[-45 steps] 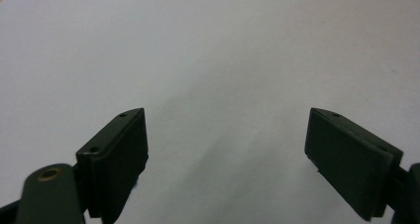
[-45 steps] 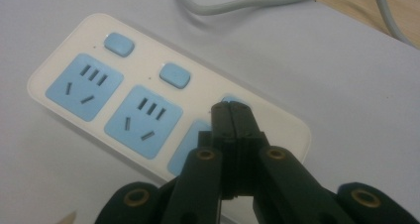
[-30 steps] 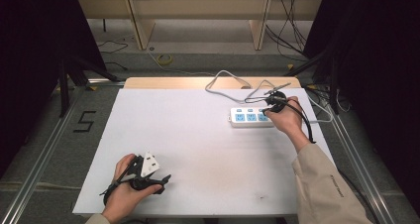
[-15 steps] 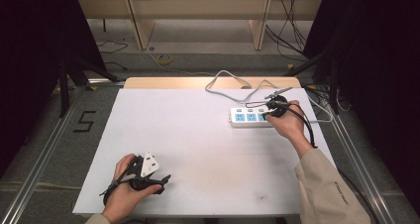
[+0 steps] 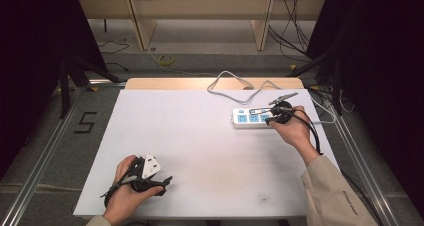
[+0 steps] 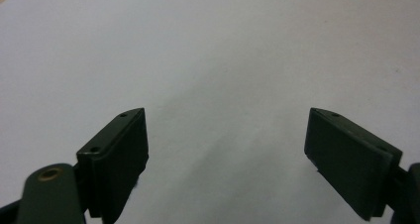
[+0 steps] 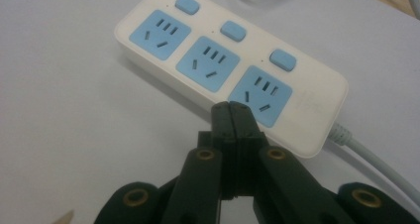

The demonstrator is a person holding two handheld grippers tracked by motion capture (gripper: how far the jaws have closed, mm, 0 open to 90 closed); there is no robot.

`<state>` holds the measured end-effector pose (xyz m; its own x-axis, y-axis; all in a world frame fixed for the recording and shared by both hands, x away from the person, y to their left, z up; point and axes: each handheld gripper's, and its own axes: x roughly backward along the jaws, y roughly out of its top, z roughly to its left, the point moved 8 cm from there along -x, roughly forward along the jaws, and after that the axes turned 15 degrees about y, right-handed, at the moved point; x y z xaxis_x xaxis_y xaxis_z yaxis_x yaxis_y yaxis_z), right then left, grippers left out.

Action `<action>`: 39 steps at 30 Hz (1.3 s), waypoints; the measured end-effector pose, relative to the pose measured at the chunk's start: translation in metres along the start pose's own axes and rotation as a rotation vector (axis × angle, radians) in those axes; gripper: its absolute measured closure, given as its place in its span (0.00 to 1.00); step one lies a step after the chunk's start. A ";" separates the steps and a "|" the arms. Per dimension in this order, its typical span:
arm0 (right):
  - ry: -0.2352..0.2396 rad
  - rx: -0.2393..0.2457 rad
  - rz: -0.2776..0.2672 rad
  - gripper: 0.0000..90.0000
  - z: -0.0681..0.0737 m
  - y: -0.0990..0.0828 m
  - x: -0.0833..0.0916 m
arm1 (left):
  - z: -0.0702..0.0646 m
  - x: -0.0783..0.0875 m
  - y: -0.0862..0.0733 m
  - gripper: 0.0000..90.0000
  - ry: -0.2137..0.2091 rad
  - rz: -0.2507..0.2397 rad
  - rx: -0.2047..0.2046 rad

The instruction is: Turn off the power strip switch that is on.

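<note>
White tabletop (image 5: 210, 136) spreads in front of you, with a grey floor and wooden shelf legs beyond its far edge. At the near left corner, your left gripper (image 5: 150, 178) rests low over bare table, its jaws spread wide with nothing between them. Over on the right, a white plastic power strip with three blue sockets and three blue buttons (image 5: 251, 118) lies flat near the far edge, its grey cable (image 5: 235, 83) looping off the table behind it. Your right gripper (image 7: 231, 112) has its jaws pressed together, empty, tips at the strip's near edge by the end socket.
</note>
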<state>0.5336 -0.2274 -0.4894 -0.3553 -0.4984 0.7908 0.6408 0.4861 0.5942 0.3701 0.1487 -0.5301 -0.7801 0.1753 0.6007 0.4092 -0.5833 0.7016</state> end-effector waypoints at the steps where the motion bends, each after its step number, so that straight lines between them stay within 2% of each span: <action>1: 0.004 0.000 -0.002 1.00 0.001 -0.001 0.000 | 0.000 0.000 0.000 0.19 0.000 0.000 0.000; 24: 0.053 0.034 0.004 0.98 0.031 -0.032 0.008 | 0.000 -0.001 0.000 0.19 0.003 0.001 0.003; 39: 0.102 0.048 -0.004 0.85 0.048 -0.058 0.012 | 0.000 -0.001 0.000 0.19 0.002 0.004 0.008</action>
<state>0.4597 -0.2267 -0.5075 -0.2847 -0.5697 0.7710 0.6057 0.5165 0.6053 0.3707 0.1482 -0.5311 -0.7793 0.1714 0.6028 0.4162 -0.5775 0.7023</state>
